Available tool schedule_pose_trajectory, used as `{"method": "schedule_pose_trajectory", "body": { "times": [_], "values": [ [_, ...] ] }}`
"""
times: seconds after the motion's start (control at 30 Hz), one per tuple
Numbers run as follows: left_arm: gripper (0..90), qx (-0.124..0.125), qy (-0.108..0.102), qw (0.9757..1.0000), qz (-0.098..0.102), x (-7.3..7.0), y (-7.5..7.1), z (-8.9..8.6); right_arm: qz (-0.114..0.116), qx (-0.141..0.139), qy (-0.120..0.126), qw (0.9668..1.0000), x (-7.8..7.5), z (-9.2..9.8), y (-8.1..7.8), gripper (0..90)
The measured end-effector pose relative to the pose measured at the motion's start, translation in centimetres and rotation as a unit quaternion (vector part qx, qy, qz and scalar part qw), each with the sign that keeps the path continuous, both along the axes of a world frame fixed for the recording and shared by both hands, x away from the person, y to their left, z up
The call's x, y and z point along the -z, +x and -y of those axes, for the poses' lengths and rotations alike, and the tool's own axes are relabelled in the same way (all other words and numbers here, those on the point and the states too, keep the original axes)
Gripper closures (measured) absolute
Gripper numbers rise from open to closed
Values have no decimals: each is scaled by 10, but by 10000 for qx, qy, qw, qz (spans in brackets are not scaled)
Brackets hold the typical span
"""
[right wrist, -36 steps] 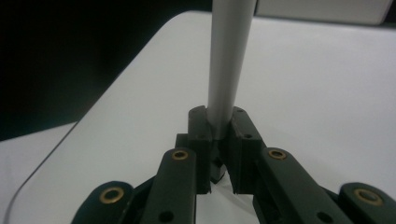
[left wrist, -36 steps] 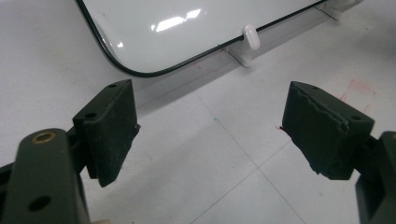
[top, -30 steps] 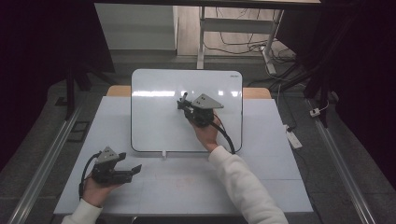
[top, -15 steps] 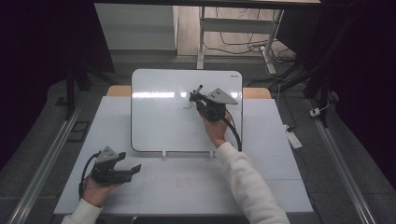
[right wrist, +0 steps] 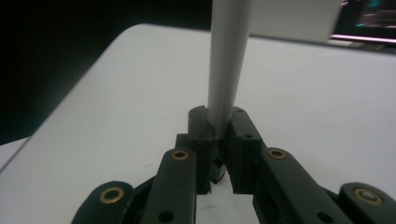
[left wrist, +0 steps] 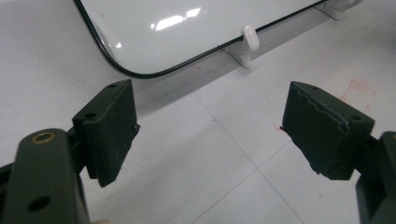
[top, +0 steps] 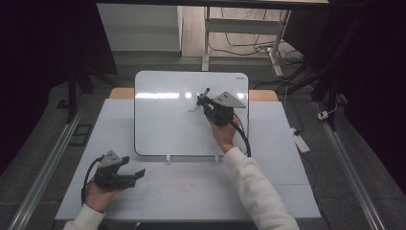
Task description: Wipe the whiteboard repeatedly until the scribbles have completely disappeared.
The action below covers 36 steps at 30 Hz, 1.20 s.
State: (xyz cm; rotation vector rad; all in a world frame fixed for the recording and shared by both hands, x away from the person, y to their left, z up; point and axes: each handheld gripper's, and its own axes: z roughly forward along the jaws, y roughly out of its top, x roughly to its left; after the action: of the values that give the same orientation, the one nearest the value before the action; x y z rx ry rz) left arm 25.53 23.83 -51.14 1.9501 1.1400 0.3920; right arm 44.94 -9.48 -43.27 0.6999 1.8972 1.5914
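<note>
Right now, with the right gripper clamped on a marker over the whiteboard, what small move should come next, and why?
Probably carry the stroke a little further across the board. The right gripper is shut on the marker, whose tip sits at a short faint mark on the whiteboard; most of its surface is blank. The left gripper rests open on the table, so nothing else seems pending.

right gripper [right wrist: 218,135] | fingers clamped on grey marker [right wrist: 227,60] | above whiteboard [right wrist: 140,93]
</note>
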Motion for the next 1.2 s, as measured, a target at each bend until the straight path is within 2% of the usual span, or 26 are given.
{"method": "schedule_pose_trajectory", "body": {
  "times": [0.1,0.17,0.23,0.3,0.37,0.47,0.53,0.63,0.7,0.87,1.0,1.13,1.2],
  "values": [
    [186,-2,-2,10000,0,0,0,0,-2,-209,-131,9997,8,-12,-8,810],
    [186,0,-6,10000,-3,0,0,0,-20,-204,-114,9997,10,-7,-10,809],
    [186,10,-8,10000,8,0,0,-1,32,5,-134,9999,8,3,-10,809],
    [187,13,-6,10000,15,0,0,-1,-32,126,27,9999,6,14,-7,809],
    [186,16,-4,10000,19,-1,-1,0,-40,150,51,9999,6,16,-8,809],
    [186,17,0,10000,16,-1,0,0,-41,-46,-107,9999,11,7,-14,810],
    [186,15,-3,10000,16,-1,0,0,-10,-67,-165,9998,13,5,-16,810],
    [186,4,-12,10000,27,-1,-1,0,22,123,-79,9999,9,14,-12,809],
    [186,0,-11,10000,27,-1,-1,0,-54,125,37,9999,8,18,-9,810],
    [186,-10,-8,10000,21,-1,-1,0,24,-107,-135,9998,12,-3,-13,810],
    [186,-8,-17,10000,22,-1,-1,-1,-43,-61,96,9999,12,-4,-8,809],
    [186,-9,-18,10000,16,-1,0,-1,-38,-258,-96,9996,16,-14,-16,809],
    [186,1,-13,10000,23,-1,-1,-1,4,-270,-207,9994,16,-18,-18,809]
  ]
}}
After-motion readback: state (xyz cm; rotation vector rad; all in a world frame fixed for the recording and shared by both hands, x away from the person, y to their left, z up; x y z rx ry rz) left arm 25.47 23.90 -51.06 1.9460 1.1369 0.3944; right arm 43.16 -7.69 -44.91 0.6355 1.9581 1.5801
